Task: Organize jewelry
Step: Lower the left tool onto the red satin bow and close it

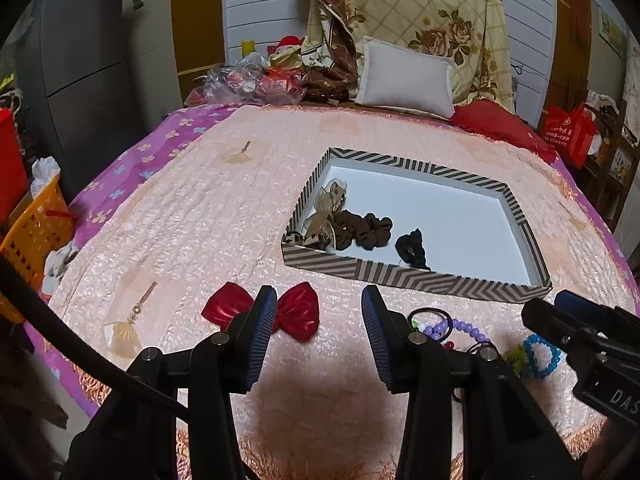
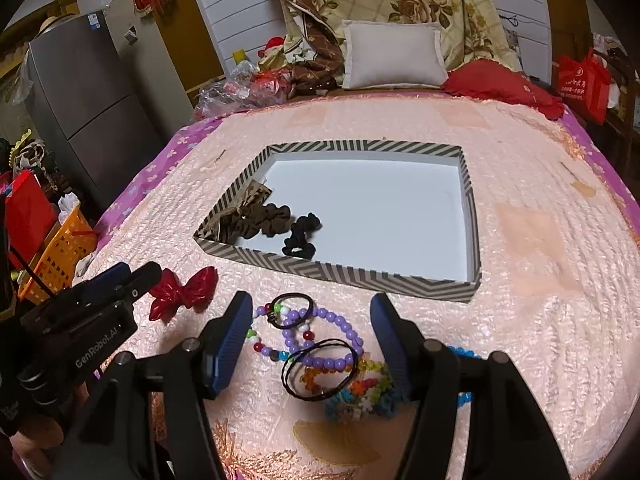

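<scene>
A striped shallow box [image 1: 416, 280] [image 2: 352, 274] lies on the pink bedspread and holds brown scrunchies [image 1: 362, 230] [image 2: 260, 220], a black scrunchie [image 1: 412, 248] [image 2: 300, 236] and a sheer beige bow [image 1: 326, 210]. A red bow [image 1: 300, 314] [image 2: 182, 290] lies in front of the box. My left gripper [image 1: 320, 320] is open and empty, its left finger over the red bow. My right gripper [image 2: 312, 328] is open and empty over a pile of purple beads [image 2: 320, 340] [image 1: 460, 326], black hair ties [image 2: 320, 368] and coloured bead bracelets [image 2: 360, 392] [image 1: 540, 356].
Pillows [image 1: 404, 76] and a red cushion [image 2: 500, 84] lie at the head of the bed. An orange basket [image 1: 36, 236] [image 2: 60, 252] and a grey fridge [image 2: 80, 92] stand at the left. A red bag [image 2: 584, 84] sits at the right. The bed's front edge is below the grippers.
</scene>
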A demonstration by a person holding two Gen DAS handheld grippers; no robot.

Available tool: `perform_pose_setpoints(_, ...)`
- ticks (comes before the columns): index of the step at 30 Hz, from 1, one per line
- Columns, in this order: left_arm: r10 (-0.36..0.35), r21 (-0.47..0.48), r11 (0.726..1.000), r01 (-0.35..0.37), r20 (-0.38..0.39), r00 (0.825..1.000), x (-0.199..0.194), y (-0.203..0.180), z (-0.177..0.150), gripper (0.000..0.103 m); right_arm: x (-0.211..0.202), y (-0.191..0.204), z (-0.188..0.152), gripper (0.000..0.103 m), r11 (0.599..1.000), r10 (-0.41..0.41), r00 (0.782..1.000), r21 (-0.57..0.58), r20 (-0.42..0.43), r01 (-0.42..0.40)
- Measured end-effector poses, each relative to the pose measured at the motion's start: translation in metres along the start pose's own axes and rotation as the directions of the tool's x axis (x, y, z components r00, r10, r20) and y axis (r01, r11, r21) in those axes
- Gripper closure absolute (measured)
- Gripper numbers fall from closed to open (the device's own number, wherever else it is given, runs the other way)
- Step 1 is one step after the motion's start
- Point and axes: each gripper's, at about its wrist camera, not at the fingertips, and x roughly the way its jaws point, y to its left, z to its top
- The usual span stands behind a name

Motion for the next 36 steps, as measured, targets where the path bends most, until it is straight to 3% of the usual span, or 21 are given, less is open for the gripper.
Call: perform_pose_setpoints(36, 0.029, -0.019, 0.999, -0.03, -0.047, 0.998, 0.016, 0.015, -0.01, 0.074, 0.007, -0.009, -0.007, 0.034, 1.0, -0.021, 0.999, 0.003, -0.027, 0.021)
